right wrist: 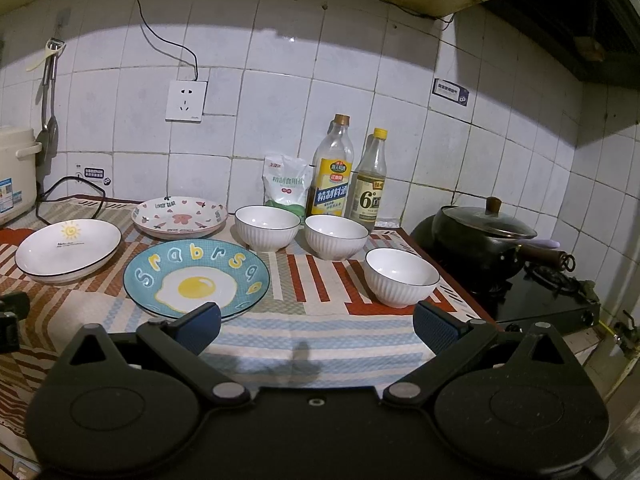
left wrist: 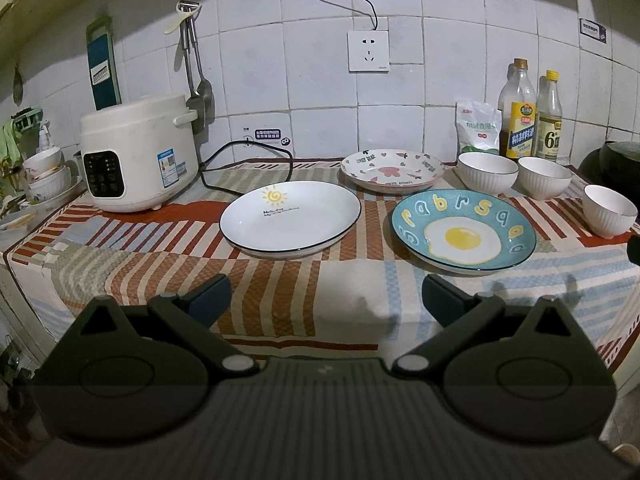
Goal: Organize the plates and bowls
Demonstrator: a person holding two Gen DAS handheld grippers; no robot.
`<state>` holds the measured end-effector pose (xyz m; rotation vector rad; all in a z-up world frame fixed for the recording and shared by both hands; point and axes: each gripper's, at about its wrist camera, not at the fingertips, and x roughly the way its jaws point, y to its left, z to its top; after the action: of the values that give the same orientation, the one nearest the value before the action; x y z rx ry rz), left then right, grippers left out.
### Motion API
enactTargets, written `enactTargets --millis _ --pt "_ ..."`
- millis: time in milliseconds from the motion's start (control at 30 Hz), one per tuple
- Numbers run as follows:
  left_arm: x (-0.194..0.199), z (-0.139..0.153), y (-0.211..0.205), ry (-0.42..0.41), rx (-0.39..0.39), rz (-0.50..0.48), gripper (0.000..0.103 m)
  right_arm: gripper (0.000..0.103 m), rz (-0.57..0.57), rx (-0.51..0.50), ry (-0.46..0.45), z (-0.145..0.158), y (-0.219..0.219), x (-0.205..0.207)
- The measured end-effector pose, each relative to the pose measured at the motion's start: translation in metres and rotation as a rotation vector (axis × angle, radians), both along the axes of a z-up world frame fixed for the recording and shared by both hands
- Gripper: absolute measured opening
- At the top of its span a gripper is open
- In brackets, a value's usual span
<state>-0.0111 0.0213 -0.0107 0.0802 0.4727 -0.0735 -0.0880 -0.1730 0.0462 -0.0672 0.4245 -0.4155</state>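
Three plates lie apart on the patterned cloth: a white sun plate (left wrist: 290,218) (right wrist: 68,250), a blue fried-egg plate (left wrist: 464,234) (right wrist: 196,276), and a pink-patterned plate (left wrist: 392,170) (right wrist: 180,216) behind them. Three white ribbed bowls stand to the right: (left wrist: 487,172) (right wrist: 267,227), (left wrist: 544,178) (right wrist: 336,237), and the nearest (left wrist: 609,210) (right wrist: 401,276). My left gripper (left wrist: 326,298) is open and empty, hovering in front of the sun and egg plates. My right gripper (right wrist: 316,328) is open and empty, in front of the egg plate and the nearest bowl.
A white rice cooker (left wrist: 138,152) with a black cord stands at the left, stacked dishes (left wrist: 46,176) beyond it. Two bottles (right wrist: 348,176) and a salt bag (right wrist: 286,186) stand at the wall. A black lidded pot (right wrist: 488,236) sits on the stove at right.
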Motion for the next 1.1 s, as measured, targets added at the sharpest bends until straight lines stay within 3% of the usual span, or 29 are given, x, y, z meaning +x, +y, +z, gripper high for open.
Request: enactTargets --millis 733,933,1100 --pt "-0.002 0.002 0.003 0.008 0.015 -0.039 0.103 0.103 -0.002 -0.007 -0.001 0.001 -0.003 0.000" --pt "0.002 0.011 0.017 -0.004 -0.015 -0.093 0.103 0.103 0.140 0.025 -0.060 0.002 0.002 0.008" --pt "0.016 0.021 0.032 -0.007 0.037 -0.170 0.103 0.103 0.318 0.028 -0.071 0.002 0.024 0.037"
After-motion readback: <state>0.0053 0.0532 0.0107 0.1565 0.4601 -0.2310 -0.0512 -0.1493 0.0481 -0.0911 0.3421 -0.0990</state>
